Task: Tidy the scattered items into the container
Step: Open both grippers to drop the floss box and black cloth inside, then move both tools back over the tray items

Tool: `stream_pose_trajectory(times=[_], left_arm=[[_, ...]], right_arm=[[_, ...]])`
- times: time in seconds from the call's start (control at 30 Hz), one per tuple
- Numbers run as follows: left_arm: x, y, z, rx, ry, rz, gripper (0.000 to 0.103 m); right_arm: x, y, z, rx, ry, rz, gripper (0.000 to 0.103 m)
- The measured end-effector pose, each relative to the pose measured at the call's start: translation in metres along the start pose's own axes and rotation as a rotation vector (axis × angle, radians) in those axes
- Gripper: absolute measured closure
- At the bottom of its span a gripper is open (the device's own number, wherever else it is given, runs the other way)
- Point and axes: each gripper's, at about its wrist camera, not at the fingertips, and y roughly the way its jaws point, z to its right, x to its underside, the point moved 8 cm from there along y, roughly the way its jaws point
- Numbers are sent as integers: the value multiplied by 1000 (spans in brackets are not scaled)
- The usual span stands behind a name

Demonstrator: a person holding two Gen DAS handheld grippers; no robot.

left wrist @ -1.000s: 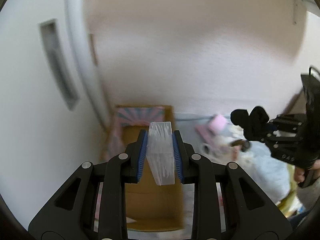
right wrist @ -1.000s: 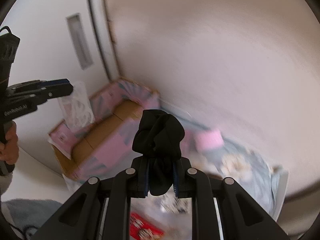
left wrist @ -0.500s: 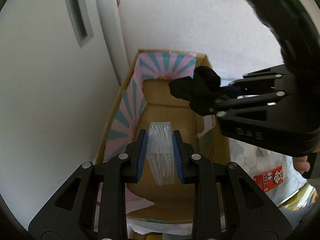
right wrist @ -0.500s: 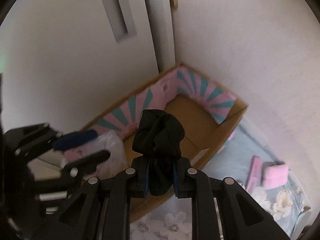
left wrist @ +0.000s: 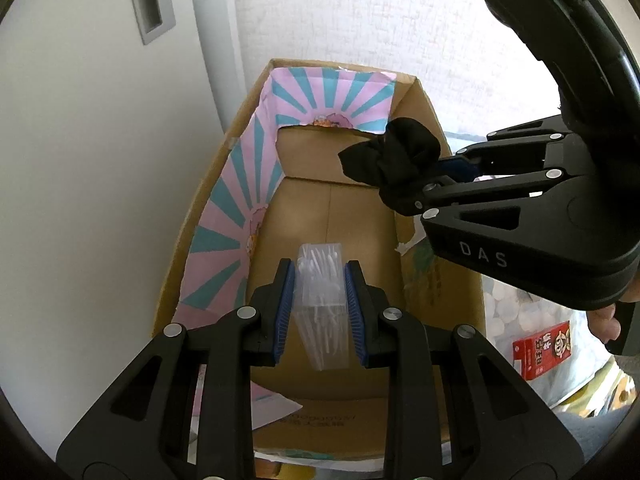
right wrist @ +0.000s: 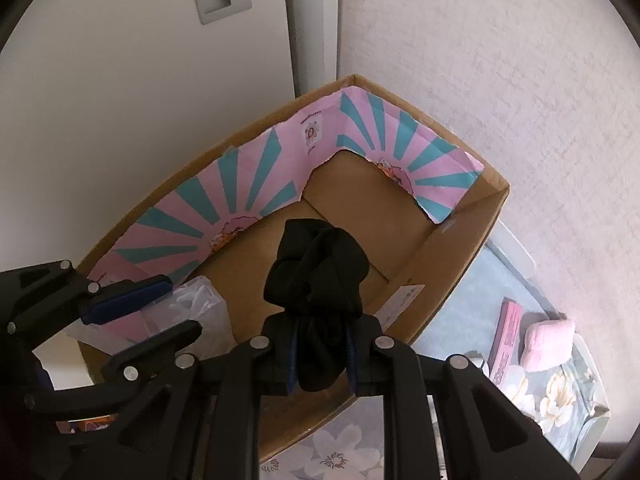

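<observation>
Two grippers hover over a cardboard box (left wrist: 416,92): left gripper (left wrist: 319,312) clamps a clear, lengthwise swab case (left wrist: 322,304); right gripper (right wrist: 322,354) grips crumpled black cloth (right wrist: 316,272).

Right claw (right wrist: 320,356) clamped on black cloth bundle (right wrist: 316,280), above open cardboard box (right wrist: 460,248).

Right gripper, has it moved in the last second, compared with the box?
Yes. The right gripper, shut on the black cloth, has swung from above the flowered sheet to over the open box.
</observation>
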Motion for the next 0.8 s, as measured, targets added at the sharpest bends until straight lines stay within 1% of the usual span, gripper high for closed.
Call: stream_pose_trajectory(times=[0.03,0.07,0.1,0.13,0.17,0.2,0.27,0.3,0.4,0.57,0.8], left_arm=[[0,-2,0,17,-5,3,80],[0,-4,2,53,-15,8,69],[0,-6,4,87,-30,7,34],[-1,-8,4,96,-40,9,13],[-3,-11,4,94,-49,24,2],[-6,-15,3,96,-51,49,1],[-12,-17,3,96,-48,63,1],[-14,-18,2,81,-46,66,1],[-19,-19,0,55,-36,78,1],[-13,-33,-1,42,-30,97,1],[-16,-51,17,48,13,116,1]], right_arm=[[0,1,0,2,2,-2,86],[0,1,1,5,5,-1,79],[0,0,1,10,7,1,72],[-1,1,2,17,10,-3,52],[-1,2,4,29,13,-10,43],[-2,2,3,21,12,-4,41],[-3,-1,4,25,17,11,34],[-4,-4,3,29,17,16,33],[-7,-13,9,52,25,51,33],[-6,-29,24,25,91,97,33],[8,-52,51,24,187,151,32]])
